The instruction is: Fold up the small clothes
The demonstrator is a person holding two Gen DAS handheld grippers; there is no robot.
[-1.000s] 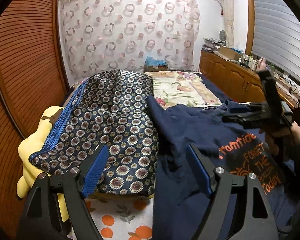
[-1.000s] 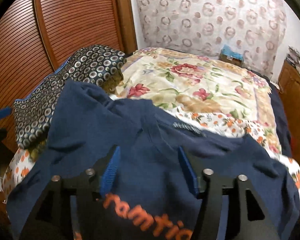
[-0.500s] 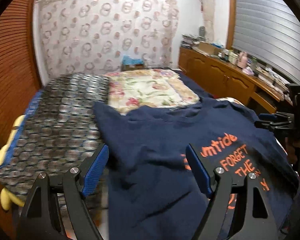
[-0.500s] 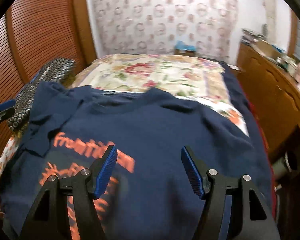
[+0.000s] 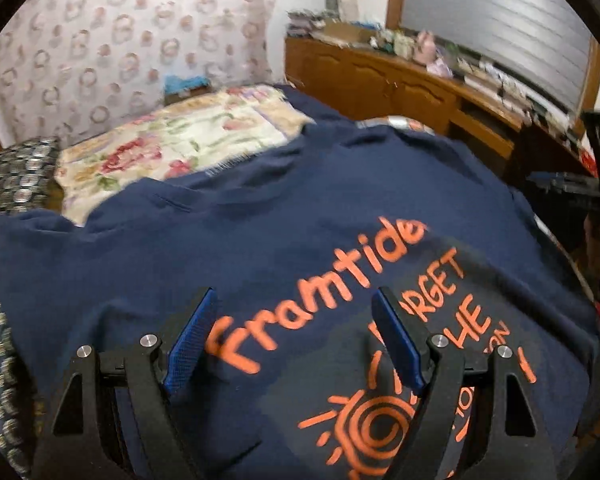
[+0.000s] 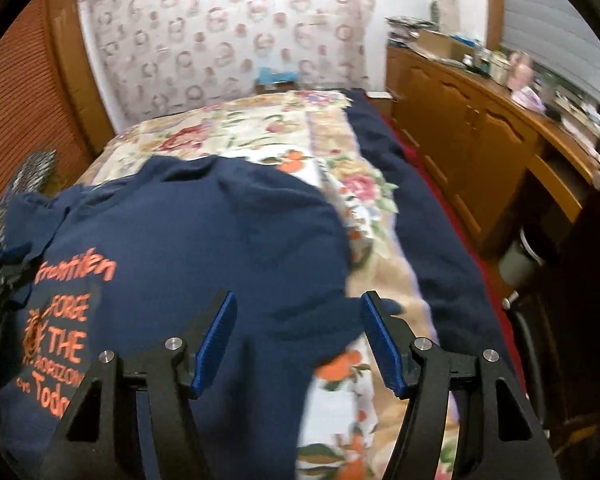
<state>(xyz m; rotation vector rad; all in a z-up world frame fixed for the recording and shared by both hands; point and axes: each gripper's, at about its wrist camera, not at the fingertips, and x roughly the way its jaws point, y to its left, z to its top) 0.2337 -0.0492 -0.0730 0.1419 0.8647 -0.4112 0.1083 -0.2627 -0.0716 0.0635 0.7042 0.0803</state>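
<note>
A navy shirt (image 5: 260,248) with orange lettering lies spread flat on the bed (image 6: 388,280), print side up, over a floral quilt (image 5: 172,148). The left claw (image 5: 292,336) hangs over the lettering, released, nothing between its blue pads. The right claw (image 6: 296,340) hangs over the shirt's right edge, where a sleeve tip (image 6: 384,306) reaches onto the quilt; its jaws have just been closing slightly but stand apart, gripping nothing. A patterned cushion (image 5: 4,208) borders the shirt's left side, touching or overlapping its edge; which, the blur does not show. A dark blue blanket (image 6: 432,232) runs along the bed's right edge. A wooden cabinet (image 6: 480,140) stands just beside the bed on that side, its top cluttered. A patterned curtain (image 6: 228,36) covers the far wall. A slatted wooden door (image 6: 16,100) stands at left.
</note>
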